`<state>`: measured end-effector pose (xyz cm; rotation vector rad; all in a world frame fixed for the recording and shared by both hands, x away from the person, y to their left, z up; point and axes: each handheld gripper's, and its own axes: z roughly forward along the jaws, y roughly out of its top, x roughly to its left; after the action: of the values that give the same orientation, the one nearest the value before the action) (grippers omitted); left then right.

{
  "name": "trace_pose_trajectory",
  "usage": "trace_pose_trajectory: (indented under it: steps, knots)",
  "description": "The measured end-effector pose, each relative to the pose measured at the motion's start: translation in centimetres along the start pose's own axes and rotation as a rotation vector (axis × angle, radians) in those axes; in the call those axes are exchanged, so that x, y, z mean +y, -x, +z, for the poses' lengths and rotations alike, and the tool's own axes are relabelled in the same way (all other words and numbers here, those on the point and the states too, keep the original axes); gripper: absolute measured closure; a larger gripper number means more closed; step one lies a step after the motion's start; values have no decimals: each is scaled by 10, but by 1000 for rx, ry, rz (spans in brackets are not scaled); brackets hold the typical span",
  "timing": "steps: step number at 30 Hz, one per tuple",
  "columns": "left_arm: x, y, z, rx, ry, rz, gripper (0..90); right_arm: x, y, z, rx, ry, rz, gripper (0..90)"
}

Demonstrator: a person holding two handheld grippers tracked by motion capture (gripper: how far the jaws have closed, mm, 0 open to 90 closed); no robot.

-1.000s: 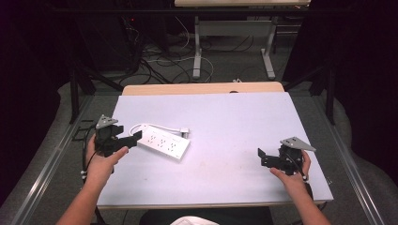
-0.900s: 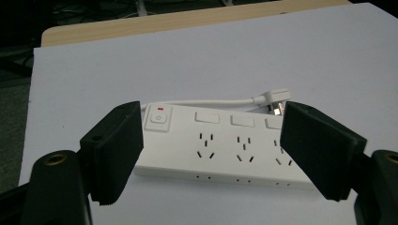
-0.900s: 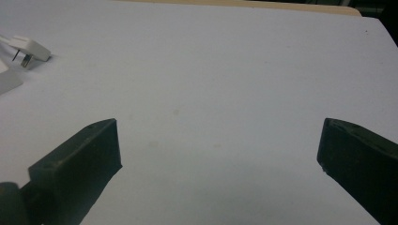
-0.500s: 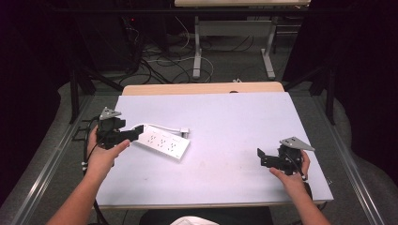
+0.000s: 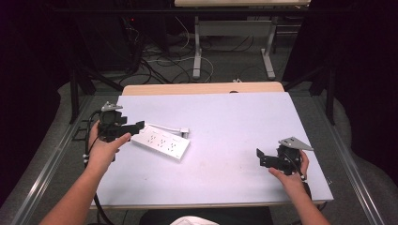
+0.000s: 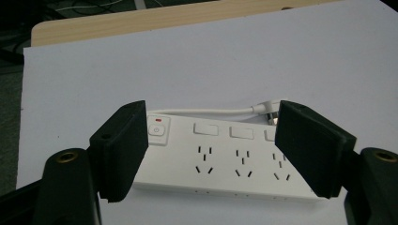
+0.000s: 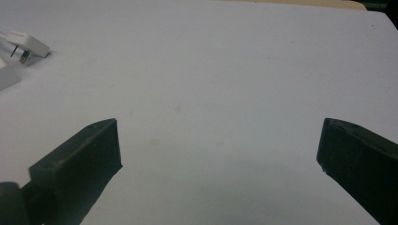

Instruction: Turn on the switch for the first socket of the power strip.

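Note:
A white power strip [image 5: 162, 143] lies at an angle on the left half of the table, its short white cord folded along its far side and ending in a plug [image 5: 184, 132]. My left gripper [image 5: 135, 126] hovers at the strip's left end with its jaws open. In the left gripper view the power strip [image 6: 225, 164], with its switch and red light at the left, lies past the open left gripper [image 6: 213, 117], which does not touch it. My right gripper [image 5: 259, 157] stands open near the table's front right. In the right gripper view the right gripper [image 7: 218, 126] faces bare table, with the plug [image 7: 28, 44] far left.
The pale tabletop [image 5: 234, 117] has a wooden edge [image 5: 202, 88] along its far side. Beyond it, cables [image 5: 159, 63] lie on the floor around another table's legs [image 5: 198, 51]. Metal rails run along both sides of the table.
My left hand and gripper have moved toward the far side of the table and slightly up, bringing the jaws level with the strip's left end. The strip and the right gripper have stayed put.

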<state>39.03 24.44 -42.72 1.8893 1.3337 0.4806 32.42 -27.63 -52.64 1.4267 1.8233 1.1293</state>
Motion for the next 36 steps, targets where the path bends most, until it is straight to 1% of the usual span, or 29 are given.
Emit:
trace_pose_trajectory:
  steps: [6,7,11,12,13,14,15,17,18,19,20,21,22,24,25,26,28,29,30,31,32,35,36]
  knots:
    - [7,-4,5,-6,-10,-49,275,0,0,1,0,-5,0,0]
    - [8,-4,6,-5,-20,-59,280,-1,0,1,1,-6,4,0]
    - [13,-5,9,0,-30,-76,295,-1,0,1,3,-5,0,0]
    - [14,-6,9,2,-38,-72,300,-1,0,1,3,-5,5,0]
    - [15,-6,11,6,-22,-84,303,-1,0,1,3,-7,6,0]
    - [17,-7,11,0,-38,-80,305,-1,0,1,3,-14,5,0]
    - [18,-7,12,1,-38,-90,307,-1,0,2,6,-5,6,0]
    - [20,-8,14,4,-38,-102,310,-1,1,2,7,-5,1,0]
    - [21,-9,15,9,-48,-104,312,-1,1,2,7,-6,1,0]
    - [21,-9,17,7,-38,-117,314,-1,1,2,10,-4,-4,0]
    - [22,-9,17,9,-49,-125,315,-1,1,2,12,-4,-7,0]
    - [23,-10,18,8,-44,-128,315,-1,1,2,12,-6,-8,0]
    - [23,-11,19,7,-54,-129,315,-1,0,2,11,-7,-4,0]
    - [24,-12,22,6,-50,-152,317,-1,1,3,14,-8,-7,0]
    - [24,-13,22,4,-59,-155,317,-1,1,3,10,-11,-5,0]
    - [24,-14,24,6,-55,-165,317,-1,1,3,10,-11,-5,0]
    - [25,-16,26,1,-65,-180,321,-2,1,3,12,-11,11,0]
    - [25,-16,27,6,-58,-187,321,-2,1,3,12,-11,11,0]
    - [26,-17,28,5,-69,-191,323,-2,1,3,11,-10,11,0]
    - [26,-17,29,5,-67,-198,324,-2,1,3,11,-10,11,0]
    - [26,-18,31,9,-67,-197,325,-2,1,3,12,-10,12,0]
    - [27,-19,33,6,-83,-207,330,-2,1,3,13,-10,11,0]
    - [27,-19,35,12,-75,-214,332,-2,1,4,13,-11,11,0]
